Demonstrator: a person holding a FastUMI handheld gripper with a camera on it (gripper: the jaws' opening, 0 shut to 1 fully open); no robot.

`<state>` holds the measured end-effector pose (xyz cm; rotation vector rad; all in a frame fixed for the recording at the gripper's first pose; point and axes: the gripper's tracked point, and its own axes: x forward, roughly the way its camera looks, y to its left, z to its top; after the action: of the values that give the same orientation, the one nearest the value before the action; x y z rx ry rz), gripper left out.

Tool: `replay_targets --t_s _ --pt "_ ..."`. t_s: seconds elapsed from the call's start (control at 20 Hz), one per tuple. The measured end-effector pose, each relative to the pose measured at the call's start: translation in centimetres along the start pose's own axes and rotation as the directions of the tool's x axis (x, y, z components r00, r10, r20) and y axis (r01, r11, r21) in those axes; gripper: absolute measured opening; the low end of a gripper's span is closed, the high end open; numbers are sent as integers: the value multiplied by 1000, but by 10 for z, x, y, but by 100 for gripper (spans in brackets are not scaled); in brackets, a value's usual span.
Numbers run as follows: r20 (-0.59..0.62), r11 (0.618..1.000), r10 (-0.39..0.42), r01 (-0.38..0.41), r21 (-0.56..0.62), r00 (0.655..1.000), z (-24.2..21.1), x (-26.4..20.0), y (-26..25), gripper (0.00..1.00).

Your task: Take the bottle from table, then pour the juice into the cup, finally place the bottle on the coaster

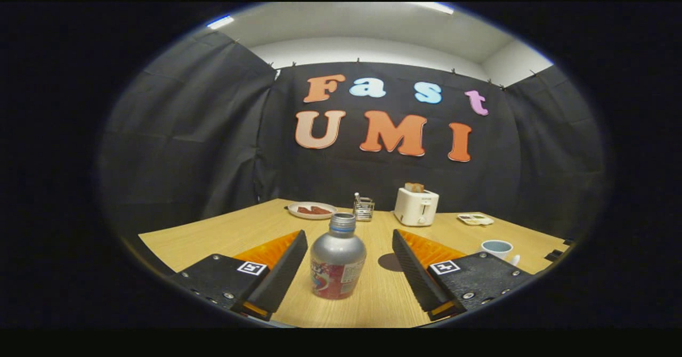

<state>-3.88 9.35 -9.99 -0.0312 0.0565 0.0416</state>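
A silver bottle [338,261] with a red label and an open neck stands upright on the wooden table [213,234], between my two fingers. My gripper [349,264] is open; the left finger [282,272] and the right finger [413,274] flank the bottle with a gap on each side, neither touching it. A dark round coaster [390,262] lies on the table just behind the right finger, partly hidden by it. A pale blue cup [497,249] sits beyond the right finger, further right.
At the back of the table stand a white toaster [416,207] with toast in it, a small metal rack [364,208], a plate [311,210] with brown food and a small tray [475,219]. Black cloth walls the booth behind.
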Motion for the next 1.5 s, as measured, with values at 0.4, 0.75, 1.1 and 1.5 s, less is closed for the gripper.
replay_targets --t_s 0.4,0.75,1.1,1.5 --pt "-108 999 38 -36 17 993 -58 14 11 95" --pt "-173 997 79 -74 33 982 -80 21 17 92" --pt "-143 989 115 -100 111 983 -61 28 15 77" --pt "-100 947 89 -53 318 991 -27 42 -19 77"
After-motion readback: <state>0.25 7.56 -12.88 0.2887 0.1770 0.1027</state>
